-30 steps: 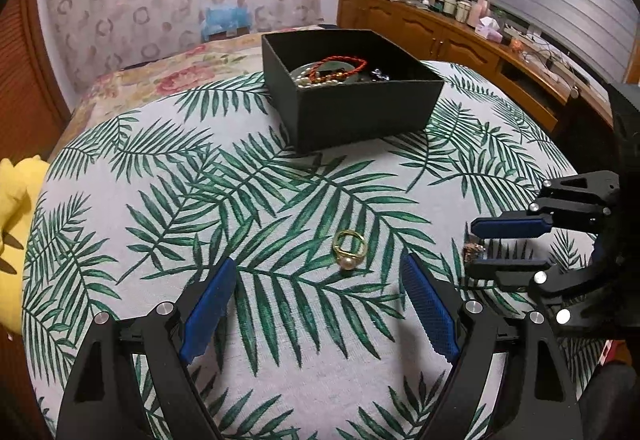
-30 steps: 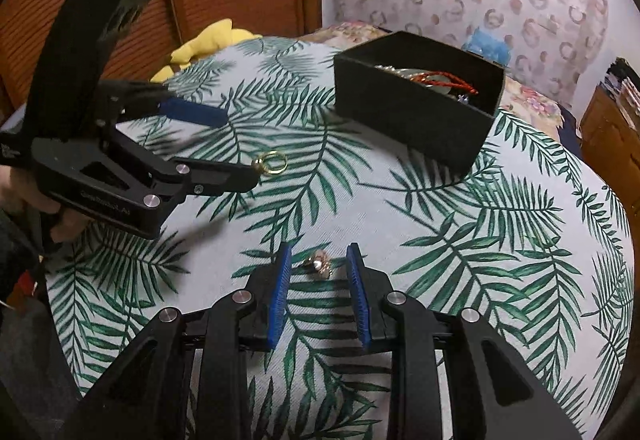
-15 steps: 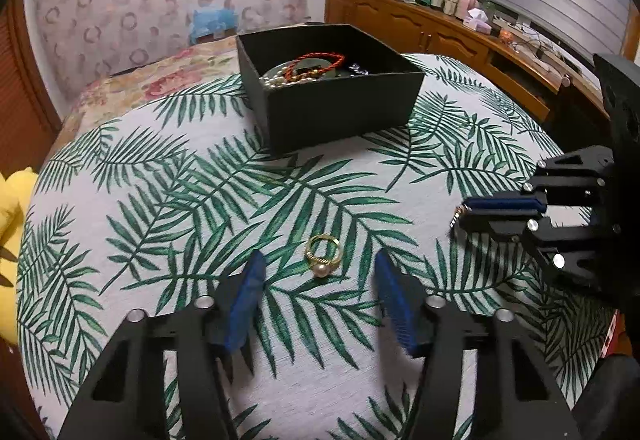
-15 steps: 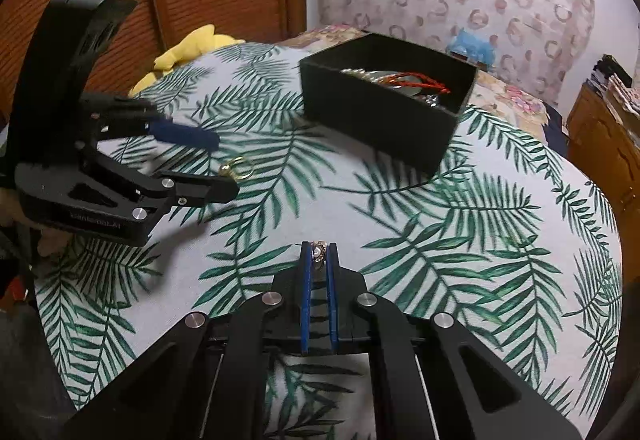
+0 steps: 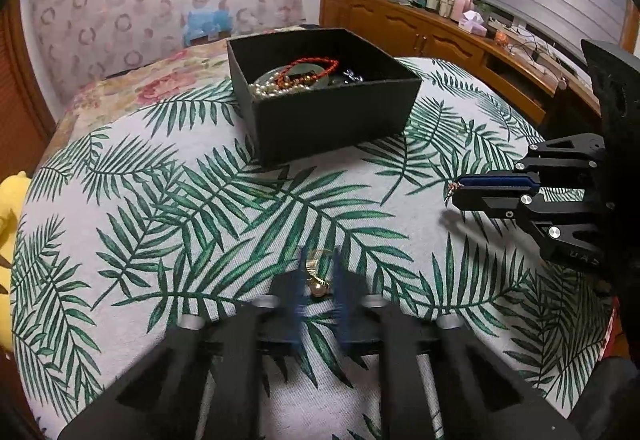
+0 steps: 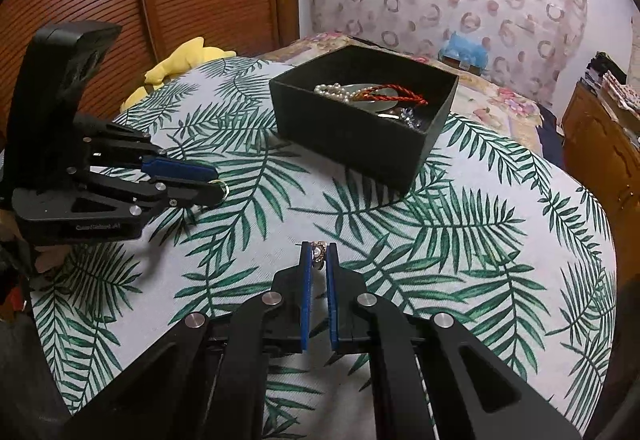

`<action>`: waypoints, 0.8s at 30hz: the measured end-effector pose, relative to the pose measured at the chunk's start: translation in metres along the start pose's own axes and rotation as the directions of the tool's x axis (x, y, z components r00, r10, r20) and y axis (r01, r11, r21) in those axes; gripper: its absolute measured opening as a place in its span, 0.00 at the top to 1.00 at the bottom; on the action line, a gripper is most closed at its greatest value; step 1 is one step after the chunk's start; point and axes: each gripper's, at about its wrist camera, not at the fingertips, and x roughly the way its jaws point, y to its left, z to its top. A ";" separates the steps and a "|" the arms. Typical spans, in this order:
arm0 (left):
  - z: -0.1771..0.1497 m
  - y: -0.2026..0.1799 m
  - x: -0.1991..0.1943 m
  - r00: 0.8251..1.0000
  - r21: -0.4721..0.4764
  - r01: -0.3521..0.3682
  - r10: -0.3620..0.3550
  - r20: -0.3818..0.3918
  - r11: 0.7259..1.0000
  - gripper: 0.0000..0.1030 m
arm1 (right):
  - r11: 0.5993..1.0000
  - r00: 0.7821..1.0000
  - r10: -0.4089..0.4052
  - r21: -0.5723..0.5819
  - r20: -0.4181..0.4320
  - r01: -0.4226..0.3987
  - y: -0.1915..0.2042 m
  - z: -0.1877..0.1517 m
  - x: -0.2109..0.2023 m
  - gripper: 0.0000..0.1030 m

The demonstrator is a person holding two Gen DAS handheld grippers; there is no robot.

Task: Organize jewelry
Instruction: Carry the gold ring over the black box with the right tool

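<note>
Nearest in the left wrist view, the left gripper [image 5: 318,280] has its blurred blue pads closed narrowly around a gold ring [image 5: 316,274] bearing a pearl, just over the leaf-print cloth [image 5: 160,200]. In the right wrist view, the right gripper [image 6: 318,254] pinches a small pearl earring [image 6: 319,254] between its tips, lifted clear of the cloth. Farther back sits a black box [image 5: 332,116], well apart from both grippers, holding a pearl strand [image 5: 268,88] and a red cord bracelet [image 5: 312,66].

Home bedroom; floral bedspread [image 5: 120,96]; cluttered wooden dresser [image 5: 452,36]
</note>
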 end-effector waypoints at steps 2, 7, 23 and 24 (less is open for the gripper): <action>0.003 0.001 -0.001 1.000 -0.005 0.002 -0.002 0.006 1.000 0.95 | 1.000 1.000 -0.001 0.001 0.014 0.001 -0.003 0.005 -0.001 0.92; 0.005 0.000 0.003 1.000 0.004 -0.005 0.005 -0.003 1.000 0.95 | 1.000 0.999 -0.006 -0.002 0.037 0.006 -0.009 0.015 -0.004 0.92; 0.034 0.008 -0.024 0.995 -0.016 -0.020 0.022 0.100 1.000 0.95 | 1.000 0.994 -0.021 -0.001 0.107 0.021 -0.027 0.046 -0.011 0.92; 0.038 0.008 -0.025 0.994 -0.014 -0.024 0.026 0.107 1.000 0.95 | 1.000 0.993 -0.022 0.000 0.114 0.023 -0.028 0.050 -0.011 0.92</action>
